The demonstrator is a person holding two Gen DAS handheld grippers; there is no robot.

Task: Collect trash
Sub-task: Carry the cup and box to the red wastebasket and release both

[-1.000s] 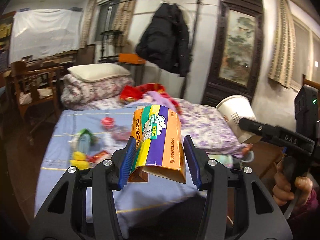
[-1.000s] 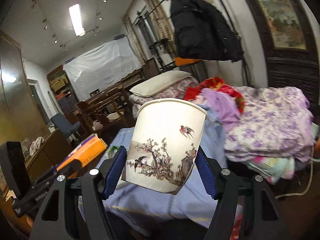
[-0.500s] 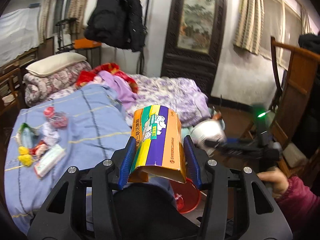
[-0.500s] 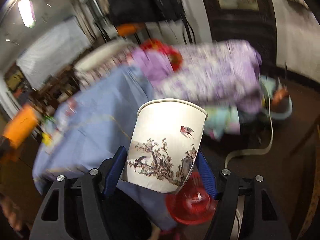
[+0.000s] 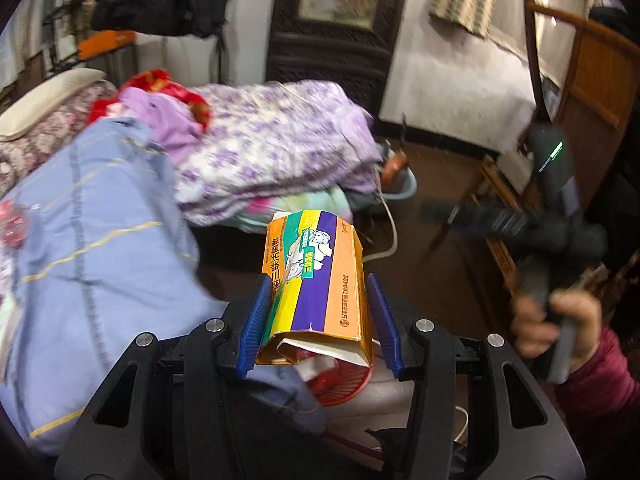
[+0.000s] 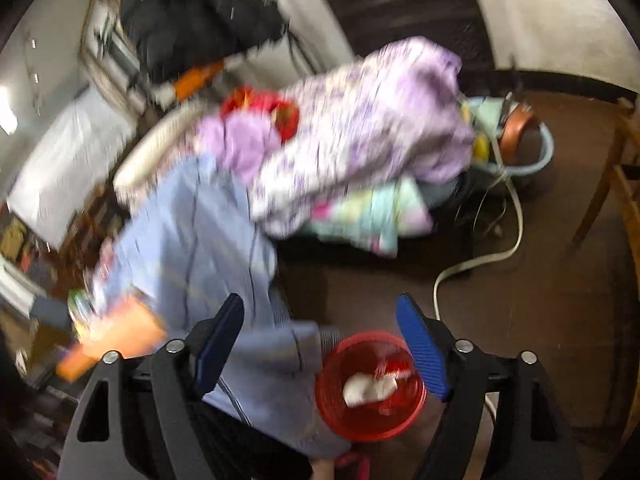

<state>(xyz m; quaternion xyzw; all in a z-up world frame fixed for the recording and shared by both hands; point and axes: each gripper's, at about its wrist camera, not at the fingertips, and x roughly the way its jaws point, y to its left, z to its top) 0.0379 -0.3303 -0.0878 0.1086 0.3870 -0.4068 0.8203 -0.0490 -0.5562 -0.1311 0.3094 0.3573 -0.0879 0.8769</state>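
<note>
My left gripper (image 5: pixel 318 280) holds an orange, purple and green carton (image 5: pixel 320 288) between its blue pads. Its jaws are just starting to open, and the carton still sits upright between them. Right under it on the floor stands a red mesh basket (image 5: pixel 344 384). In the right wrist view my right gripper (image 6: pixel 320 304) hangs over the same red basket (image 6: pixel 370 384) with its jaws opening and nothing between them. The white paper cup (image 6: pixel 368 388) lies inside the basket. The right gripper (image 5: pixel 500 220) shows blurred at the right of the left wrist view, held by a hand (image 5: pixel 556 320).
A bed with a blue sheet (image 5: pixel 100 220) and a purple floral quilt (image 5: pixel 272 140) fills the left. A white cable (image 6: pixel 472 264) runs over the dark floor. A blue basin with a copper pot (image 6: pixel 524 136) stands behind, and a wooden chair (image 5: pixel 592 80) is at the right.
Both grippers swung from the bed down toward the floor. The right gripper opened and let go of the cup, which now lies in the red basket. The left still carries the carton.
</note>
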